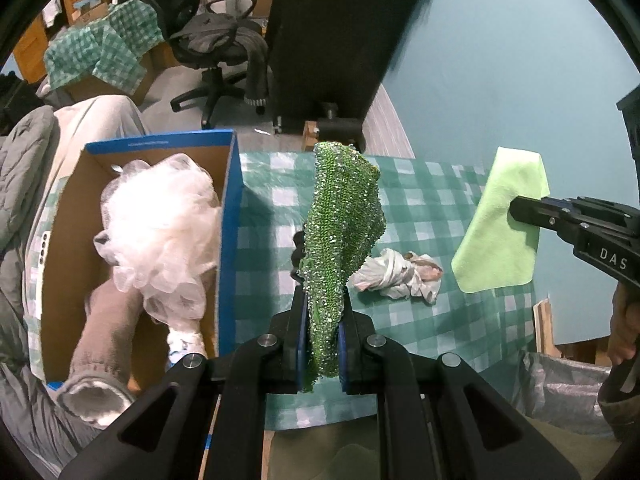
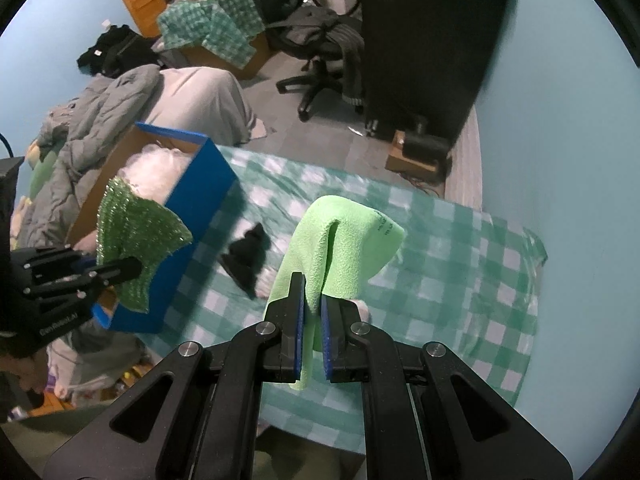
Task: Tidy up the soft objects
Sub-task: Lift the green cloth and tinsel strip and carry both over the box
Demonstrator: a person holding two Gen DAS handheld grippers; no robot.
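Gripping a glittery green scouring cloth (image 1: 342, 216), the left tongs (image 1: 323, 344) are clenched on its lower end, and the cloth stands up from between the blue pads, off the checked surface (image 1: 420, 320). In the left wrist view a blue cardboard box (image 1: 230, 240) sits at about nine o'clock from this cloth, just beside it, with a white mesh bath puff (image 1: 160, 232) inside and a grey sock (image 1: 100, 360) lying below the puff in the same box. At about four o'clock from the sparkly cloth a crumpled white plastic bag (image 1: 400, 276) rests on the green and white checks. At three o'clock the right tongs (image 1: 524, 212) come in from the edge of the picture, clenched on a pale green microfibre cloth (image 1: 500, 236) that hangs clear of the surface. In the right wrist view the same pale cloth (image 2: 344, 248) rises from between the right tongs (image 2: 312, 332), folded over at its top, with a dark piece of fabric (image 2: 248, 260) on the checks at nine o'clock from it. Further round at nine o'clock the left tongs (image 2: 120, 272) hold the sparkly cloth (image 2: 136, 240) in front of the blue box (image 2: 200, 208), and a person's hand (image 2: 24, 372) shows at the lower left edge
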